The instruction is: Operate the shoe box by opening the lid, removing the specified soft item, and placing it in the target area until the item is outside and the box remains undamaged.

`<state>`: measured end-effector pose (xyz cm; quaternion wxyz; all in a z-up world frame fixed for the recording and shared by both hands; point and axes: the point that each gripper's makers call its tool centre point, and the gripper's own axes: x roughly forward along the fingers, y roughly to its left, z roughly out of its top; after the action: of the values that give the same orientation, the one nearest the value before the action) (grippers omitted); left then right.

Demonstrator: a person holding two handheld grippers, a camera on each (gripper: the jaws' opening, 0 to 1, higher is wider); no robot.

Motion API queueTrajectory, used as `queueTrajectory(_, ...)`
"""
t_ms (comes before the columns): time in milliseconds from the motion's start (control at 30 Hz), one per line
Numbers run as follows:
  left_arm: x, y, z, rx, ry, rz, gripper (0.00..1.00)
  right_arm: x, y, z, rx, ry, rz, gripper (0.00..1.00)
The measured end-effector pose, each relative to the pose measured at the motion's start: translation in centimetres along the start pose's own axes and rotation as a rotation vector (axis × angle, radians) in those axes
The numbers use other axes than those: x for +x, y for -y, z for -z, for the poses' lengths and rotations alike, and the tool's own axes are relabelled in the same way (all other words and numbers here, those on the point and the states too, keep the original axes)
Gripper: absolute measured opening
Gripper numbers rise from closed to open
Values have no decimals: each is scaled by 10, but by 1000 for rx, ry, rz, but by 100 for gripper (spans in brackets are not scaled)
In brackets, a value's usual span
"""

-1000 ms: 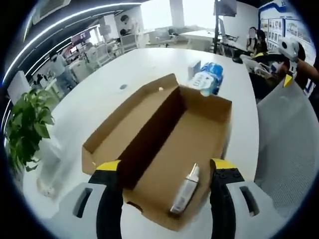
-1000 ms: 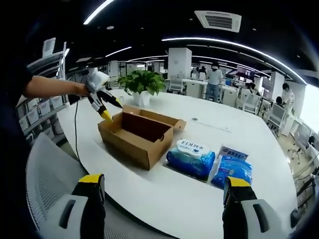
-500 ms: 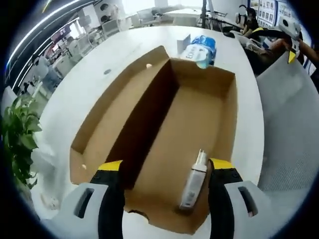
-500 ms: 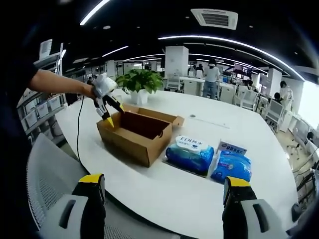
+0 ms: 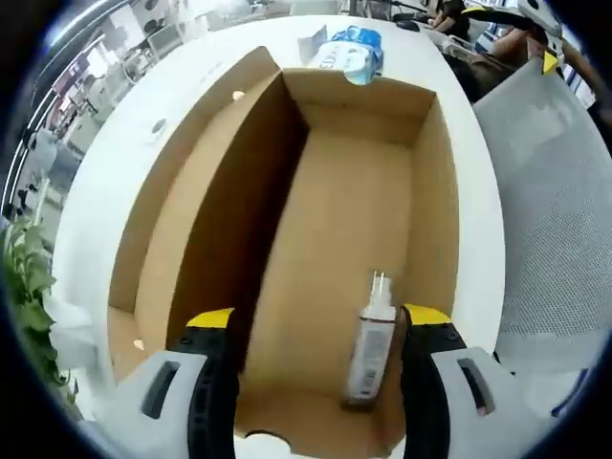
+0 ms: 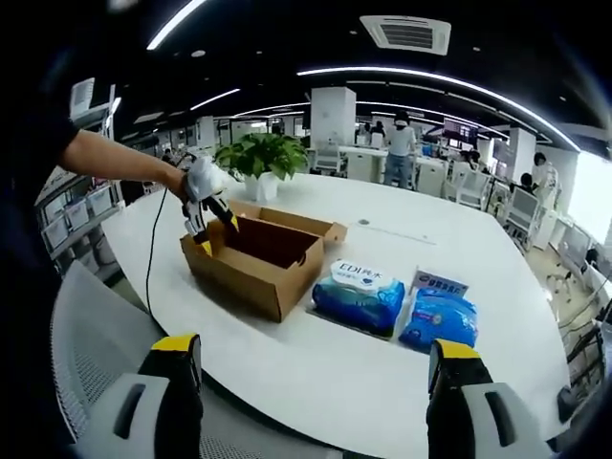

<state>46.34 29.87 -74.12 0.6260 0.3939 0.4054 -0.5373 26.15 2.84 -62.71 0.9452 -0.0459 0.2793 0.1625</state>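
Standing open on the white table [image 6: 316, 382], the shoe box [image 6: 251, 260] was plain brown corrugated card, long and rectangular, its lid folded back flat along one long side.

Left gripper [image 5: 320, 330]: poised over the near end of the box, jaws spread wide and empty, yellow-tipped with black and grey bodies. In the right gripper view it [image 6: 206, 225] appeared at the box's far-left corner, held by a person's hand, a cable trailing below.

Contents, per the left gripper view: one small bottle [image 5: 371, 349], white and slim with a narrow nozzle cap, lying on the bare card floor beside the right-hand wall, close to the right jaw. The box's wall hid it in the right gripper view.

Right gripper [image 6: 316, 368]: held well back from the box over the table's edge, jaws parted wide, nothing between them.

Beside the box, per the right gripper view: a soft blue wipes pack [image 6: 358, 298] with a white label, and a second blue pack [image 6: 440, 317], crinkled and glossy, just beside it. Beyond the box stood a leafy potted plant [image 6: 260, 158]. The left gripper view showed the wipes pack [image 5: 349, 53] past the box's far end, and a grey mesh chair back [image 5: 550, 210] alongside the table.
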Motion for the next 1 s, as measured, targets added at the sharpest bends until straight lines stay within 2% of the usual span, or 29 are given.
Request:
queueTrajectory(200,8,2,4,21,-27,29,68,-1,6,-7,2,10,18,99)
queueTrajectory(533,22,4,6,71,-62,52,69,1,7,-6,7,1,30,98)
queueTrajectory(600,24,9,7,57,-66,86,69,2,8,-5,10,0,32,98)
queueTrajectory(767,31,9,11,95,-94,72,65,3,8,-5,15,-6,33,98)
queueTrajectory(1000,34,4,12,53,-86,70,66,6,7,-7,14,-4,33,97)
